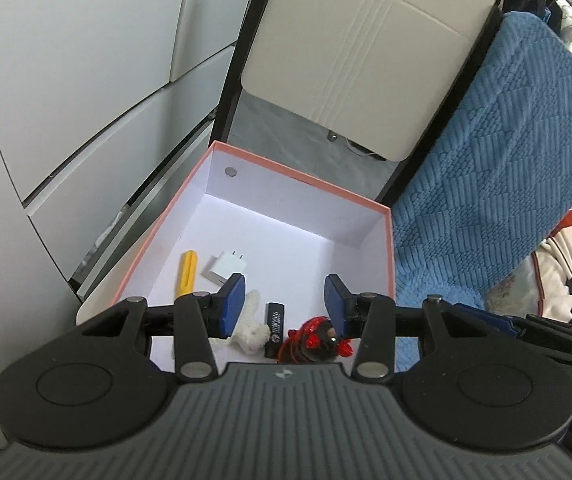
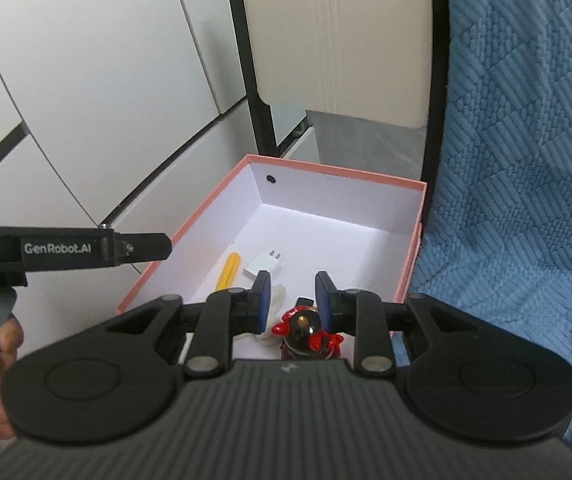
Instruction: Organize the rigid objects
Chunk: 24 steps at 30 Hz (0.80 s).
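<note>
Left wrist view: my left tongs [image 1: 284, 304] hang half spread over the pink box [image 1: 297, 179], pinching nothing. Everything sits inside it, below the tips: yellow stick [image 1: 186, 267] and white charger [image 1: 222, 266] off to the left pad's side, then fuzzy white piece [image 1: 250, 330], black stick [image 1: 274, 328] and red figurine [image 1: 317, 340] right under the gap. My right tongs [image 2: 291, 300] look nearly pressed together, empty too. I'd say the dropping-in step is done; next I'd go looking for whatever's left outside.
</note>
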Each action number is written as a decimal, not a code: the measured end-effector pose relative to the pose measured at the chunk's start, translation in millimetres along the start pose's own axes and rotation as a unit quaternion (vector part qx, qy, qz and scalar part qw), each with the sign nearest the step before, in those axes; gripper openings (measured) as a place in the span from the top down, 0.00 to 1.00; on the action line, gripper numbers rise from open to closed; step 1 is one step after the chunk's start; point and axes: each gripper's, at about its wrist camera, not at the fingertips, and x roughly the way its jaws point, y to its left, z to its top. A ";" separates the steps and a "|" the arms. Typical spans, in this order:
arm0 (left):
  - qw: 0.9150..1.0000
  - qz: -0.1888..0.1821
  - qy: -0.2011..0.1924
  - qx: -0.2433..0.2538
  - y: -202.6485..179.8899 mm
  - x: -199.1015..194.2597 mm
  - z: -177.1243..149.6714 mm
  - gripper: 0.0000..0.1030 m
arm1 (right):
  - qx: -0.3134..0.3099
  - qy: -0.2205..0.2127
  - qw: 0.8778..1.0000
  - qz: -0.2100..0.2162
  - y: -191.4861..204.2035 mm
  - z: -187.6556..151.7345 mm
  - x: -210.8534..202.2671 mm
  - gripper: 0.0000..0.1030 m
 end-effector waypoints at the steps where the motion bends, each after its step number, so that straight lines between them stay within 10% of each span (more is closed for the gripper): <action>1: 1.000 -0.001 -0.002 0.001 -1.3 -4.5 -2.4 0.51 | -0.001 -0.003 1.000 0.001 -0.1 -1.6 -5.6 0.72; 24: 0.999 -0.003 -0.044 -0.008 -41.9 -81.0 -77.0 0.27 | -0.010 -0.053 0.998 -0.022 -9.4 -57.8 -107.1 0.72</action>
